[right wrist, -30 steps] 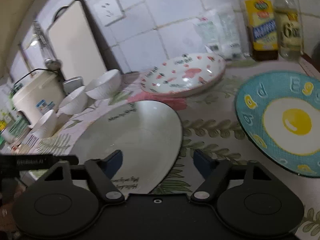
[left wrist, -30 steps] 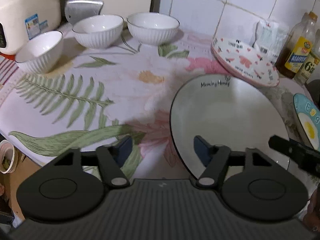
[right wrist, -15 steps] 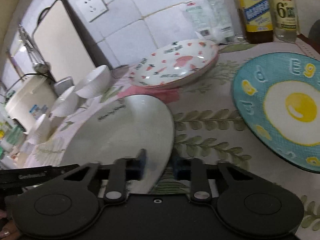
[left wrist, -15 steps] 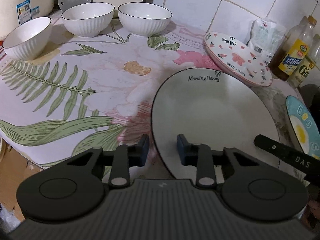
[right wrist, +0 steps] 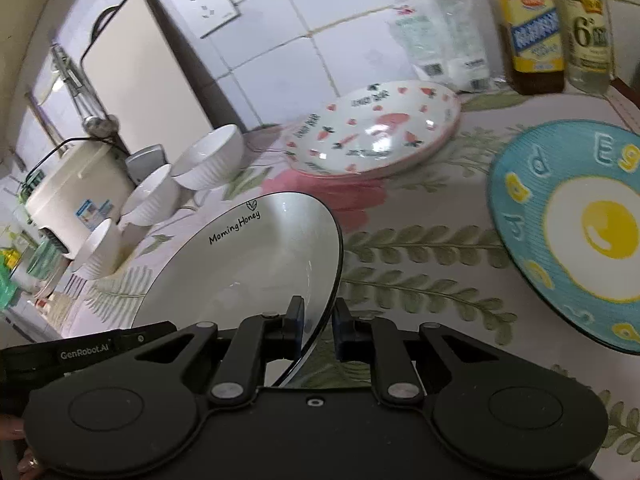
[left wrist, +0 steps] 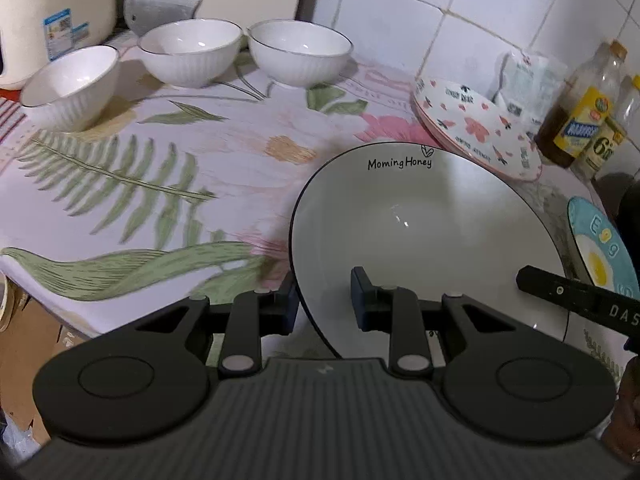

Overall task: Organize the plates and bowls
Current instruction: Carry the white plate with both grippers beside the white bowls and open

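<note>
I've got the big white plate (left wrist: 420,232) w/ the words "Morning Honey" held from two sides. My left gripper (left wrist: 323,300) pinches its near-left rim, one finger under the edge & one on top inside the plate. My right gripper (right wrist: 318,328) pinches the rim on the other side, fingers squeezed tight on the thin edge. In the right cam the plate looks tipped, its right side up off the flowery tablecloth (left wrist: 160,184). Can't tell if the far side touches the cloth. Just behind it, near the wall, sits the strawberry plate (right wrist: 372,132), tilted up a bit. The blue egg plate (right wrist: 568,232) lies flat on the right, apart from the white one. Three white bowls (left wrist: 192,52) stand in a row at the far left of the table, none stacked. The left one leans on its side a little. Behind them are a rice cooker (left wrist: 48,12) & a cutting board (right wrist: 136,76) vs the tile wall. Two bottles (right wrist: 532,28) & a plastic bag (right wrist: 440,40) stand in the far right corner.
</note>
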Demonstrator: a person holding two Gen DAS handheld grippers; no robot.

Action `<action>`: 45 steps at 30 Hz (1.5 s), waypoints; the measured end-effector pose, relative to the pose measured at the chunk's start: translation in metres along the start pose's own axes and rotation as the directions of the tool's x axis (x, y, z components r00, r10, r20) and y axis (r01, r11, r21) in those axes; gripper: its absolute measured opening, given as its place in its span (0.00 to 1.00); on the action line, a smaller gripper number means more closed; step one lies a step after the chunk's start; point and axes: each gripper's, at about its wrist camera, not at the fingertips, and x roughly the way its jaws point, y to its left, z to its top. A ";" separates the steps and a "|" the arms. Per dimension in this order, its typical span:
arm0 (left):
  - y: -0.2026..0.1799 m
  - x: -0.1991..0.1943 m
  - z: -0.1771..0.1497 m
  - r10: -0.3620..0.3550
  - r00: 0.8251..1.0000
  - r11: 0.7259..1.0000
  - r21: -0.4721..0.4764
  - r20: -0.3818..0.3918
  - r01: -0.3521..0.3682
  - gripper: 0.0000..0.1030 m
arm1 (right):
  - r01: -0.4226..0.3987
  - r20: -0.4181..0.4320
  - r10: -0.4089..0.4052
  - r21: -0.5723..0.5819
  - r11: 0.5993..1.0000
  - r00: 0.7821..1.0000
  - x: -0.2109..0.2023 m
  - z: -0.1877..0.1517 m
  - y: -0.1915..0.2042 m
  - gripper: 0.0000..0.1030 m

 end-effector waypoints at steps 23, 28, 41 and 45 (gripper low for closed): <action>0.117 -0.032 0.036 0.151 0.983 0.985 -0.096 0.102 -0.141 0.24 | -0.183 -0.085 0.168 -0.221 0.958 0.982 0.077 0.039 0.121 0.19; 0.131 -0.019 0.038 0.154 0.984 0.983 -0.119 0.092 -0.143 0.24 | -0.188 -0.114 0.164 -0.246 0.951 0.980 0.098 0.045 0.130 0.19; 0.139 0.014 0.044 0.159 0.986 0.974 -0.166 0.038 -0.151 0.24 | -0.137 -0.163 0.087 -0.325 0.936 0.983 0.141 0.060 0.140 0.19; 0.139 0.016 0.043 0.155 0.988 0.969 -0.199 0.020 -0.148 0.24 | -0.122 -0.167 0.070 -0.327 0.937 0.983 0.144 0.063 0.140 0.19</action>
